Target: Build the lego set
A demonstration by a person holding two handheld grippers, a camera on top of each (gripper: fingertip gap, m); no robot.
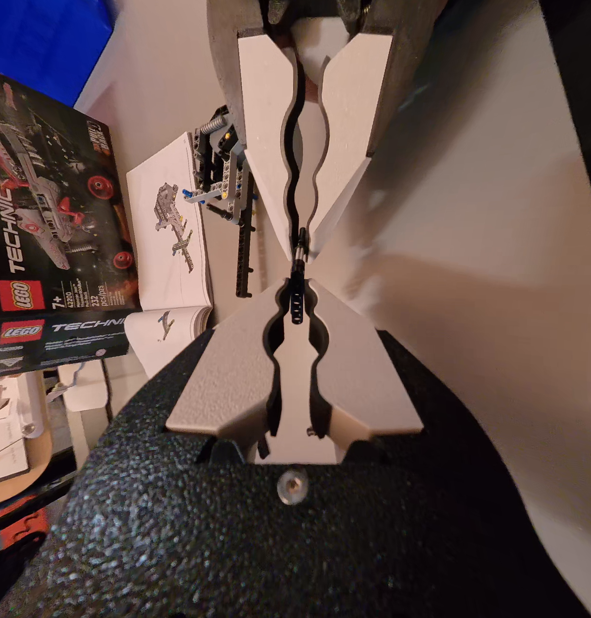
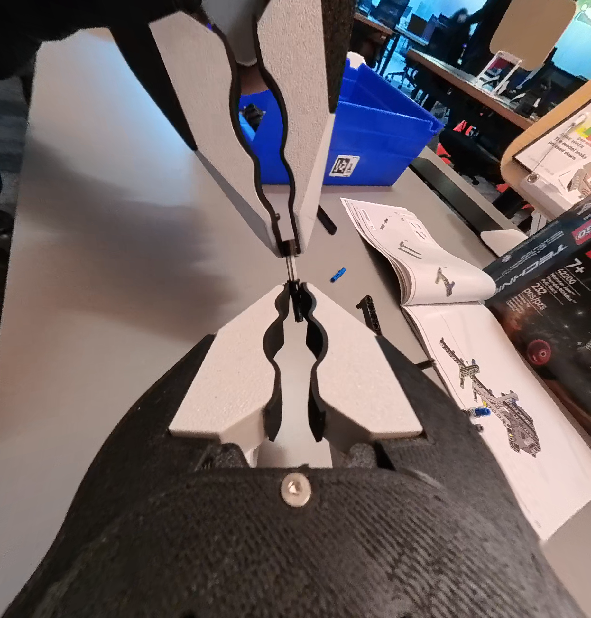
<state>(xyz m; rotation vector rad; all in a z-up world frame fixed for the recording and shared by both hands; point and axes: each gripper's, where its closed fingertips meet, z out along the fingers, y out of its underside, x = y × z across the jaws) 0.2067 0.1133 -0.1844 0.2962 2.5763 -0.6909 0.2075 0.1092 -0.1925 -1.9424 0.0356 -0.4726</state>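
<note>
Fingertips of the left gripper (image 1: 298, 284) clamp a black holed beam (image 1: 297, 302) above the grey table (image 1: 454, 234), tip to tip with the right gripper (image 2: 295, 289) pinching a black pin (image 2: 298, 306), beyond which lies the open instruction booklet (image 2: 488, 401).

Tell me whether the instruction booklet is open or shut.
Open. The instruction booklet lies spread on the table beside the set box, printed build diagrams facing up, pages arching at the fold.
</note>
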